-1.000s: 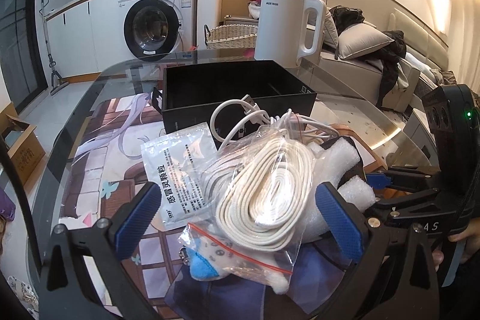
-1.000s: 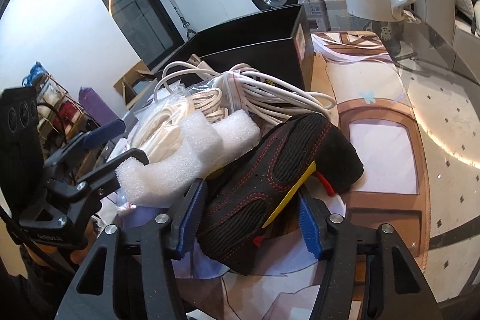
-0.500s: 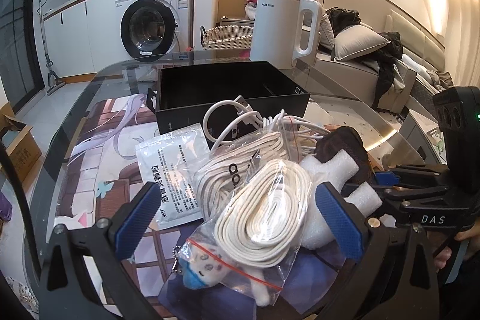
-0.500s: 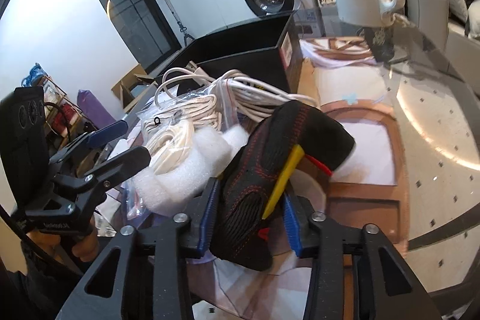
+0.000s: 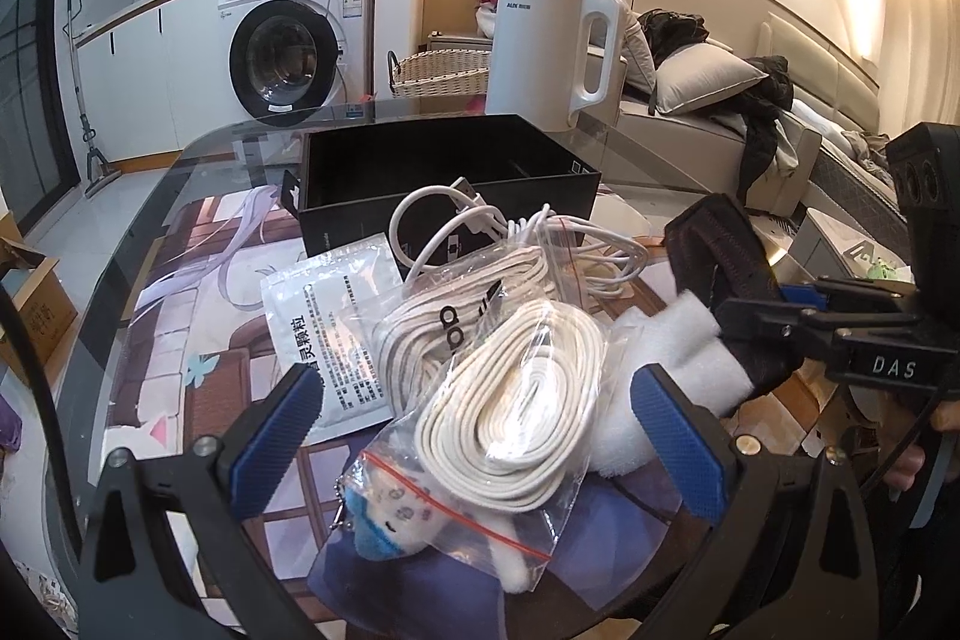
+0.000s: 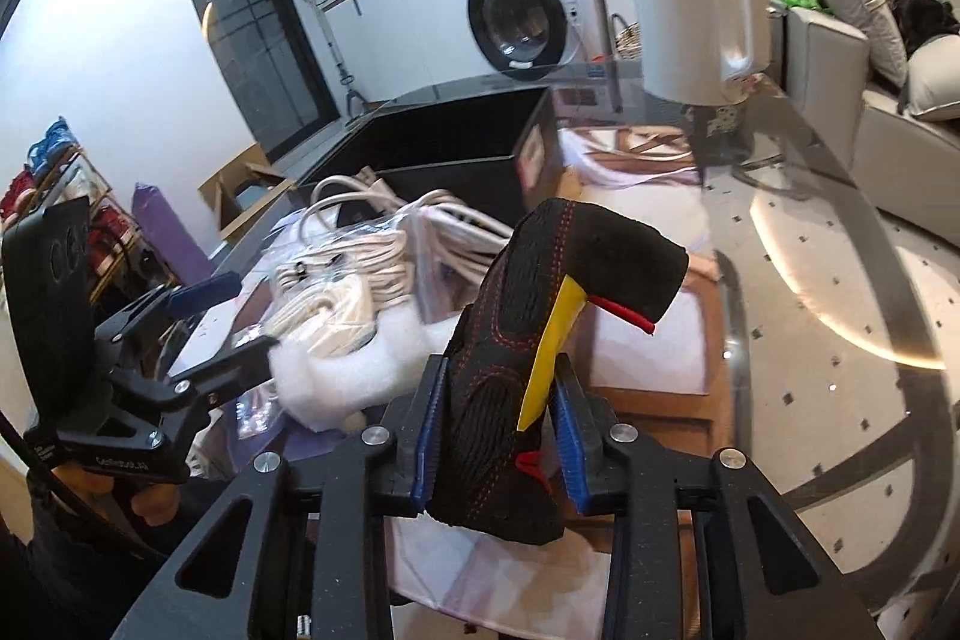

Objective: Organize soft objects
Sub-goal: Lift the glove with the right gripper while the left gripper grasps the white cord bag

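My right gripper (image 6: pixel 498 436) is shut on a black glove (image 6: pixel 540 316) with red stitching and a yellow strip, held upright above the table; the glove also shows in the left wrist view (image 5: pixel 720 256). My left gripper (image 5: pixel 480 430) is open above a clear bag of coiled white rope (image 5: pixel 516 400), with a small bagged plush (image 5: pixel 390 514) below it. White foam pieces (image 5: pixel 660 370) lie to the right of the bag. A second bag of cord (image 5: pixel 432 334), a loose white cable (image 5: pixel 480 226) and a white sachet (image 5: pixel 324 334) lie behind. An open black box (image 5: pixel 444 172) stands beyond the pile.
A white kettle (image 5: pixel 546 46) stands behind the box on the glass table (image 5: pixel 180 196), which bears a printed mat (image 5: pixel 192 316). A wicker basket (image 5: pixel 438 70), washing machine (image 5: pixel 288 46) and sofa (image 5: pixel 708 112) lie beyond the table.
My right gripper closed on the black glove and lifted it up off the pile. My left gripper stayed open and drew back slightly from the bags.
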Action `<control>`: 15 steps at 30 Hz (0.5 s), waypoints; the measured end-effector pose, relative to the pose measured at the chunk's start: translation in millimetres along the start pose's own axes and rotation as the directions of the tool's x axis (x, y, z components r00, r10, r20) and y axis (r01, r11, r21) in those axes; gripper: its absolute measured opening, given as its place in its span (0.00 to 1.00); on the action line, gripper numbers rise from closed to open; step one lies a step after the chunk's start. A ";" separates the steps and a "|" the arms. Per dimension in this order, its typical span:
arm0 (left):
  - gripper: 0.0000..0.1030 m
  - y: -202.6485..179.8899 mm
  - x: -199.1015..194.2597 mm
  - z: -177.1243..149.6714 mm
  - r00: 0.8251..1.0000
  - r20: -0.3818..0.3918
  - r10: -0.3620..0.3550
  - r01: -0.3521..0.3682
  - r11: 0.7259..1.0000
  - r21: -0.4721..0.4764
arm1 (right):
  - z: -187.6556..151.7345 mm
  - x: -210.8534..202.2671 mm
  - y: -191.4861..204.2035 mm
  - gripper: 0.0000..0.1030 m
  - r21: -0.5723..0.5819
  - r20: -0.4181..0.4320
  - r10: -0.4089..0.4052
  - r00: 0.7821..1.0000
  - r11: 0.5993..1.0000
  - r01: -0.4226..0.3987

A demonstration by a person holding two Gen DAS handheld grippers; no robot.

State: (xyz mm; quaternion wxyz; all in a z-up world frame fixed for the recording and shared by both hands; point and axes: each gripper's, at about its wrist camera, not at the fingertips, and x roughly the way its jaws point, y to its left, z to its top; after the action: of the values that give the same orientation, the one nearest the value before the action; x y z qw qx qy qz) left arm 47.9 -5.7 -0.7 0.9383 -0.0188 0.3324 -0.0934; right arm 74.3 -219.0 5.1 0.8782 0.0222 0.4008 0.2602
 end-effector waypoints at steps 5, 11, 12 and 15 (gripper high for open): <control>1.00 -0.3 3.4 -1.6 1.000 -0.015 0.012 -0.012 1.000 0.001 | -1.6 -12.6 -12.2 0.32 0.018 0.018 -0.039 0.999 0.999 0.038; 1.00 -7.2 10.6 -2.5 0.999 -0.041 0.026 -0.024 0.999 0.038 | -2.2 -22.2 -25.8 0.32 0.037 0.032 -0.065 0.997 0.997 0.064; 1.00 -8.9 12.6 -2.5 0.998 -0.048 0.032 -0.030 0.998 0.047 | -2.3 -23.5 -26.0 0.32 0.035 0.034 -0.063 0.997 0.997 0.062; 1.00 -13.1 17.8 -2.2 0.997 -0.065 0.040 -0.036 0.997 0.066 | -2.5 -27.8 -24.0 0.32 0.028 0.047 -0.057 0.997 0.998 0.056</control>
State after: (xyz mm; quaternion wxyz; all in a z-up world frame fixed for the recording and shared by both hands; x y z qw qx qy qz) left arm 57.9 -21.8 -12.2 0.9285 0.0212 0.3603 -0.0868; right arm 67.9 -253.4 16.7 0.8942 0.0291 0.3835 0.2293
